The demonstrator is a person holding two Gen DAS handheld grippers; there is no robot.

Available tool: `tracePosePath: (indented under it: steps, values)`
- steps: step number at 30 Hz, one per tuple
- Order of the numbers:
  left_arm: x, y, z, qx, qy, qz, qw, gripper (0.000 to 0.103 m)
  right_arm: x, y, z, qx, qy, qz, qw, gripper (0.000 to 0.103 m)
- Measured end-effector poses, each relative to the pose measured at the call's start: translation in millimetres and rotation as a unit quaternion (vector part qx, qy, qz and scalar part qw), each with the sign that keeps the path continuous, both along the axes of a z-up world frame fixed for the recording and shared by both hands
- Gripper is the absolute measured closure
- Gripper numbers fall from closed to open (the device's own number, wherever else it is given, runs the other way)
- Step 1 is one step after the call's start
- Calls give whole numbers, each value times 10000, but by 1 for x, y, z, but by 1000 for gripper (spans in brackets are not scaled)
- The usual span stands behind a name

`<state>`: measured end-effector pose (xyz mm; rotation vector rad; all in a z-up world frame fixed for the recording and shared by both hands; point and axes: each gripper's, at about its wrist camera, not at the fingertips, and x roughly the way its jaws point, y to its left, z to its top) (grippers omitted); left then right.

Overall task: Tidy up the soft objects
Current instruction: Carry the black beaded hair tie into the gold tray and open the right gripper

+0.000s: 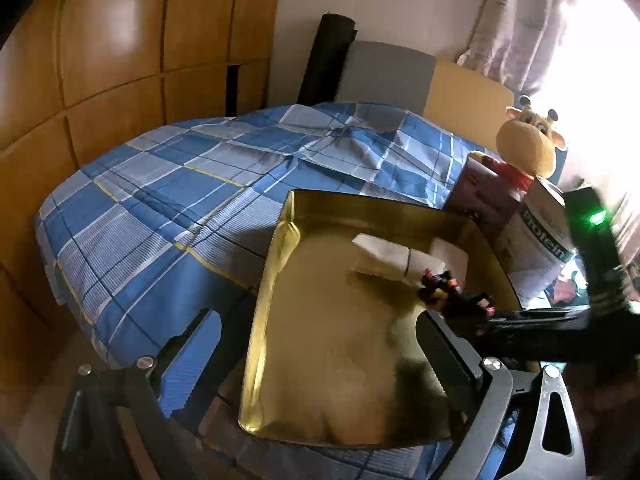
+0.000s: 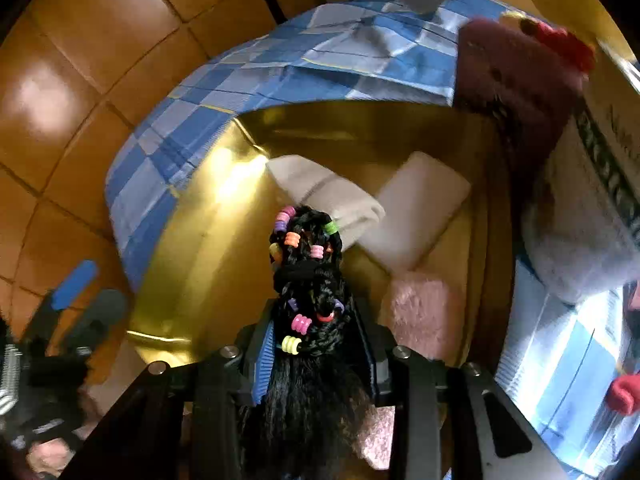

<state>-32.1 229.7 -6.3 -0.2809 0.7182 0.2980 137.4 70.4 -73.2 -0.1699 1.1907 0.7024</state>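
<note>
The braided hairpiece (image 2: pixel 306 280) with coloured beads is clenched in the right claw (image 2: pixel 316 344), hanging over the gold tray (image 2: pixel 188 280) on the bed (image 1: pixel 160 184); to place it well, I judge it should be lowered onto bare gold left of the claw before letting go; ahead of it lie a folded cloth (image 2: pixel 324 192) and a white pad (image 2: pixel 420 204), a pink fluffy piece (image 2: pixel 420 312) just right; the left claw (image 1: pixel 316 344) is spread, holding nothing, astride the tray's near edge.
</note>
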Motion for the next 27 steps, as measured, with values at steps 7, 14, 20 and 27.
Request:
tracePosePath:
  steps: [7,14,20,27]
  values:
    - [-3,-14,1,98,6,-174,9998,4,3,-14,-6,61,-95,-246,9996,58]
    - [-3,-28,6,176,-20,-355,9992,4,-6,-27,12,233,-386,-328,9984,52]
    - [-4,-41,10,260,-51,-510,9983,4,-21,-41,19,222,-719,-425,9963,52]
    - [-3,-57,10,379,-20,-721,9967,4,-33,-63,34,302,-1135,-583,9914,52]
